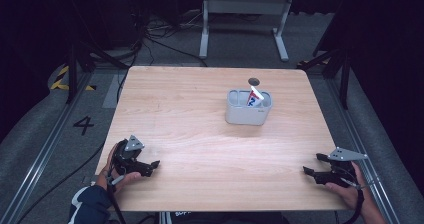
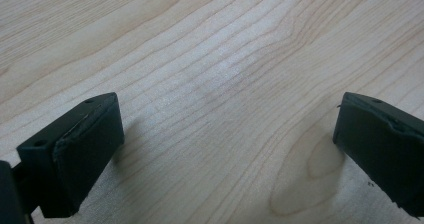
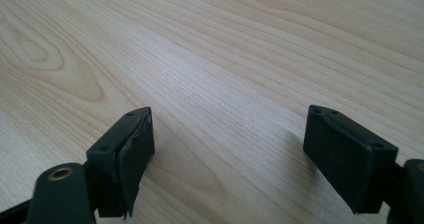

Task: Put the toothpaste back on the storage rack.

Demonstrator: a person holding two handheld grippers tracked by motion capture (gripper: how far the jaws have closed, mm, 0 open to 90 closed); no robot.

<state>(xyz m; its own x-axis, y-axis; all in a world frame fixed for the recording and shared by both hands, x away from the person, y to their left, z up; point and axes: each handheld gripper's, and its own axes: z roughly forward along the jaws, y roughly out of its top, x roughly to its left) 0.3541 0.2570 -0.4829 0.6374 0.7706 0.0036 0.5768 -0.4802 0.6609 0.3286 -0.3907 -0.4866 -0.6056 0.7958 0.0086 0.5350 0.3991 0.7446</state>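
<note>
Both grippers low at the bench's (image 1: 210, 149) near corners.
Left gripper (image 1: 152, 165) and right gripper (image 1: 310, 173): fingers wide, holding nothing; grey container (image 1: 247, 114) well apart, toward the far edge.

The print on the white packet (image 1: 254, 98) in the grey holder (image 1: 247, 115) is too small to read.

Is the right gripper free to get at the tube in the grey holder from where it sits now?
Probably yes. The right gripper rests open at the table's near right edge, and bare wood lies between it and the holder. The tube sticks out above the rim, leaning, so it looks graspable from above.
</note>
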